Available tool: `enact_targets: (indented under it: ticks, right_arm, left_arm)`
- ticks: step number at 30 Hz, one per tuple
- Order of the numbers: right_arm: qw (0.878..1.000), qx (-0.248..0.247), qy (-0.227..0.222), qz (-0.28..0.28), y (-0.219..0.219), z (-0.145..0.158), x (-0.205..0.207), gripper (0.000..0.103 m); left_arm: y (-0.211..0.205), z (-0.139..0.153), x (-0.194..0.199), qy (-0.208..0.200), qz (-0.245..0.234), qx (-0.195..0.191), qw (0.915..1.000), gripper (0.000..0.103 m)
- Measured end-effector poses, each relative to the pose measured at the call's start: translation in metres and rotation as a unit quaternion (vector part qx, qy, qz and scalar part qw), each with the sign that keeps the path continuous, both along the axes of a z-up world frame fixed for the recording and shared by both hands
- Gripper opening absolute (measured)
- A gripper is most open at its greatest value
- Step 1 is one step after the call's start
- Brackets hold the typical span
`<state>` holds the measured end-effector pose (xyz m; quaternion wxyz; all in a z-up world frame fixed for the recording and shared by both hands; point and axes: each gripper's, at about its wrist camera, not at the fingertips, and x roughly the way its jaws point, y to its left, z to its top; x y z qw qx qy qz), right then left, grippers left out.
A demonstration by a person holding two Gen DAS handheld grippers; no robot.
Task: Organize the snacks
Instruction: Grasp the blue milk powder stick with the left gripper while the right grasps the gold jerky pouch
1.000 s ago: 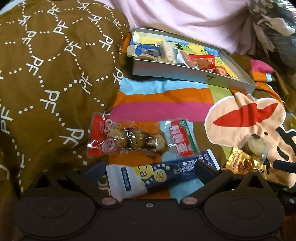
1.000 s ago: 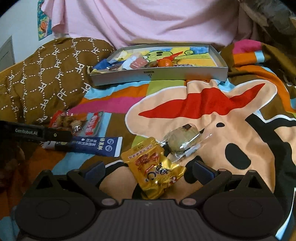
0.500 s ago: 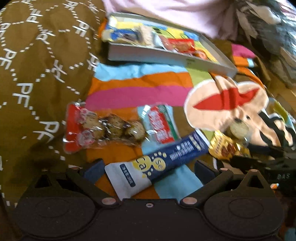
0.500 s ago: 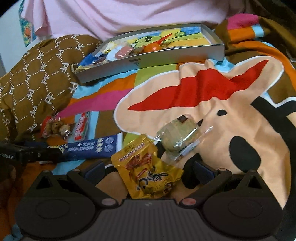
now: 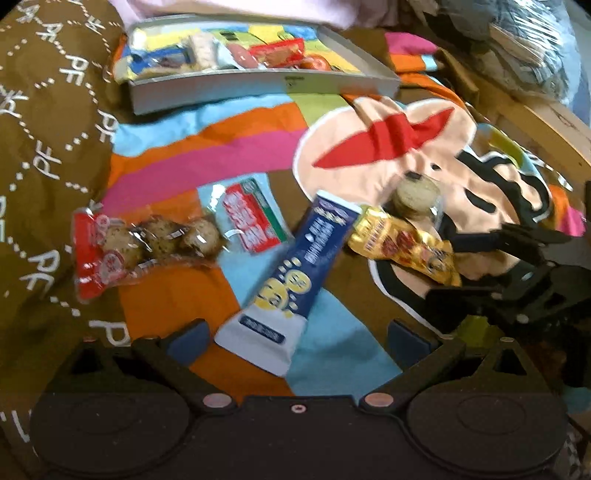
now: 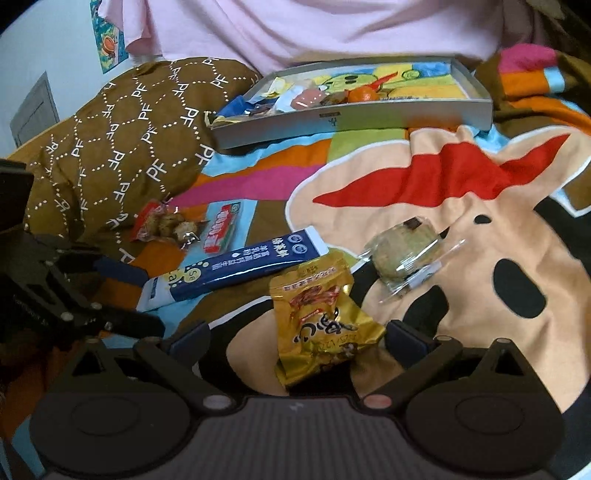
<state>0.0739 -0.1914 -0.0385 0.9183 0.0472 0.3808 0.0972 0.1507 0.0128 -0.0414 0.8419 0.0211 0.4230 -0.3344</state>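
1. The left gripper (image 5: 299, 334) sits low over the colourful blanket (image 5: 221, 155), its jaws spread wide and holding nothing; the white end of the blue stick packet (image 5: 291, 273) lies between its blue pads, without clear contact.
2. The right gripper (image 6: 295, 334) is likewise spread apart, with the gold snack pouch (image 6: 319, 317) lying loose between its fingertips, not clamped.
3. The blue stick packet (image 6: 236, 267) lies slantwise on the blanket, its far end just beside the top of the gold pouch.
4. Just beyond the gold pouch rests a clear-wrapped round cookie (image 6: 400, 249), on the tan cartoon face printed on the blanket.
5. To the left lies a red-ended packet of speckled eggs (image 5: 147, 245), with its red and green label end (image 5: 253, 218) toward the blue packet.
6. A brown patterned pillow (image 6: 122, 133) lies at the left, next to the egg packet.
7. Farthest off, a shallow grey box (image 6: 354, 116) holds several snacks bunched at its left end, including an orange round item (image 6: 362, 95); the right part of its picture-printed floor is bare.
8. Pink cloth (image 6: 314, 29) hangs behind the box.
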Motion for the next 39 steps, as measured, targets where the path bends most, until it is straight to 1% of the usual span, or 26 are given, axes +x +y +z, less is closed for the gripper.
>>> enact_targets:
  ticks: [4,6,9,13,15,16,17,18,19,20,22,23,25,27,28,29,32,35,37,39]
  right_arm:
    - [1.000,-0.019,-0.008,-0.016,-0.003,0.002,0.005,0.103]
    - [0.999,-0.027,-0.003,-0.022,-0.003,0.001,0.010,0.103]
    - [0.998,-0.059,0.010,-0.029,0.000,-0.002,0.017,0.103]
    - [0.996,-0.084,0.010,-0.023,0.007,-0.007,0.018,0.102]
    - [0.995,-0.099,0.009,-0.015,0.013,-0.010,0.018,0.099]
    - [0.994,-0.105,0.008,-0.011,0.015,-0.011,0.018,0.098]
    - [0.994,-0.109,0.007,-0.008,0.018,-0.012,0.018,0.097]
    - [0.994,-0.108,0.008,-0.004,0.020,-0.013,0.018,0.096]
    - [0.994,-0.104,0.010,-0.003,0.021,-0.013,0.018,0.095]
    - [0.995,-0.102,0.011,-0.004,0.022,-0.014,0.018,0.094]
    - [0.995,-0.097,0.010,-0.004,0.022,-0.014,0.017,0.091]
    - [0.996,-0.093,0.009,-0.004,0.022,-0.014,0.016,0.088]
    - [0.996,-0.090,0.005,-0.007,0.022,-0.014,0.014,0.083]
    - [0.996,-0.086,0.001,-0.013,0.021,-0.013,0.011,0.075]
    - [0.996,-0.083,0.000,-0.016,0.020,-0.012,0.010,0.073]
    - [0.997,-0.081,0.000,-0.019,0.019,-0.012,0.008,0.068]
    - [0.997,-0.075,0.001,-0.023,0.020,-0.010,0.003,0.067]
    - [0.997,-0.069,0.003,-0.022,0.022,-0.010,-0.003,0.067]
    - [0.997,-0.072,0.001,-0.019,0.023,-0.009,-0.004,0.068]
    - [0.997,-0.072,0.004,-0.019,0.023,-0.009,-0.001,0.071]
  left_arm:
    - [-0.004,0.001,0.010,-0.010,0.015,-0.006,0.9998,0.102]
    - [-0.010,-0.001,0.016,-0.016,0.004,-0.001,0.9999,0.101]
    - [-0.021,-0.005,0.023,-0.018,-0.017,0.019,0.9995,0.096]
    - [-0.026,-0.006,0.022,-0.031,-0.027,0.031,0.9987,0.090]
    - [-0.026,-0.005,0.021,-0.036,-0.027,0.035,0.9984,0.080]
    - [-0.026,-0.005,0.020,-0.039,-0.027,0.038,0.9982,0.078]
    - [-0.026,-0.005,0.019,-0.040,-0.028,0.041,0.9980,0.073]
    - [-0.027,-0.004,0.018,-0.040,-0.030,0.043,0.9978,0.067]
    - [-0.027,-0.004,0.018,-0.039,-0.034,0.044,0.9977,0.063]
    - [-0.028,-0.003,0.017,-0.037,-0.037,0.044,0.9976,0.056]
    - [-0.028,-0.002,0.016,-0.035,-0.041,0.049,0.9974,0.049]
    - [-0.029,-0.002,0.015,-0.033,-0.042,0.050,0.9973,0.044]
    - [-0.028,0.000,0.014,-0.022,-0.038,0.052,0.9977,0.042]
    - [-0.028,0.002,0.012,-0.010,-0.032,0.053,0.9980,0.040]
    - [-0.027,0.003,0.011,-0.004,-0.030,0.054,0.9981,0.039]
    - [-0.027,0.004,0.009,0.003,-0.028,0.055,0.9981,0.038]
    - [-0.025,0.007,0.002,0.020,-0.022,0.062,0.9976,0.037]
    - [-0.025,0.008,-0.005,0.014,-0.024,0.068,0.9973,0.038]
    - [-0.027,0.006,-0.007,0.000,-0.026,0.075,0.9969,0.044]
    - [-0.030,0.005,-0.005,-0.018,-0.025,0.085,0.9959,0.058]
